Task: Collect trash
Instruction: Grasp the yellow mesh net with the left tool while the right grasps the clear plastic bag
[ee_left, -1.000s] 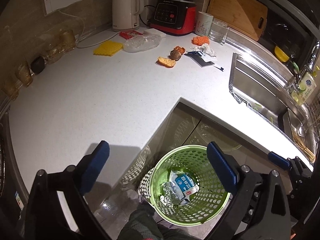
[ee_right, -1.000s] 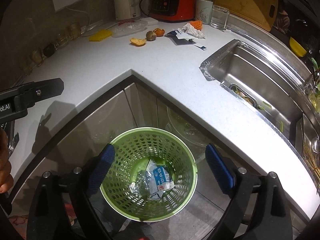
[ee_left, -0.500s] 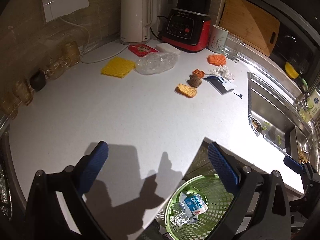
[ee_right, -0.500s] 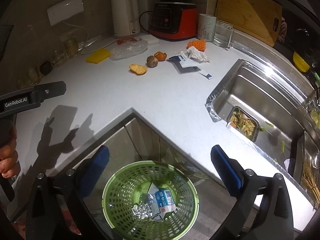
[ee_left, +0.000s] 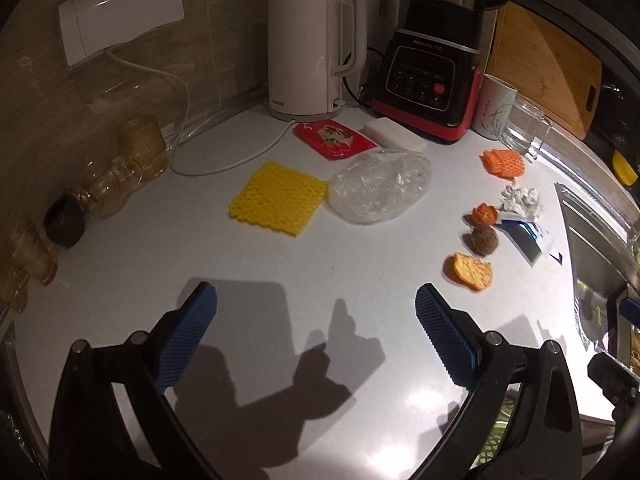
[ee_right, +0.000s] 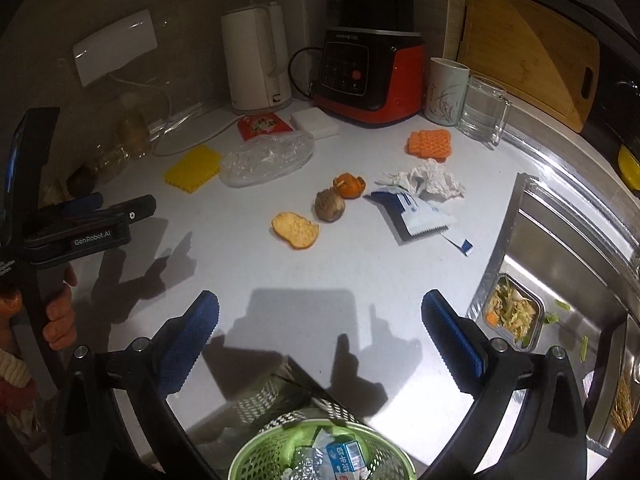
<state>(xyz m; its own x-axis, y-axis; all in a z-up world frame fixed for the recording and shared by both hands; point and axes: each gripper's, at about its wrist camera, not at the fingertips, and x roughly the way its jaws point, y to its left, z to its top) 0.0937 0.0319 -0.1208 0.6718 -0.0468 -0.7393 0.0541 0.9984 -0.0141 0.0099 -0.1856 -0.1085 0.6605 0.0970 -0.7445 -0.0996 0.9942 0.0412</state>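
Note:
Trash lies on the white counter: a yellow foam net [ee_left: 277, 198], a clear plastic bag [ee_left: 380, 185], a red packet [ee_left: 333, 139], an orange foam net [ee_left: 503, 162], crumpled tissue [ee_right: 428, 181], a blue-white wrapper [ee_right: 416, 212], orange peel [ee_right: 296, 229] and a brown pit [ee_right: 329, 205]. My left gripper [ee_left: 316, 332] is open and empty above the counter, short of the trash. My right gripper [ee_right: 320, 336] is open and empty over the counter edge. The green bin [ee_right: 256, 456] below holds a carton and foil.
A white kettle [ee_left: 312, 52], a red-black blender [ee_left: 432, 76], a cup [ee_right: 445, 90], a glass mug [ee_right: 481, 109] and a white block [ee_right: 314, 121] stand at the back. Glass jars [ee_left: 116, 176] line the left wall. The steel sink [ee_right: 576, 264] lies right.
Both grippers have risen from over the green bin and moved forward above the counter toward the trash. Both stayed open and empty.

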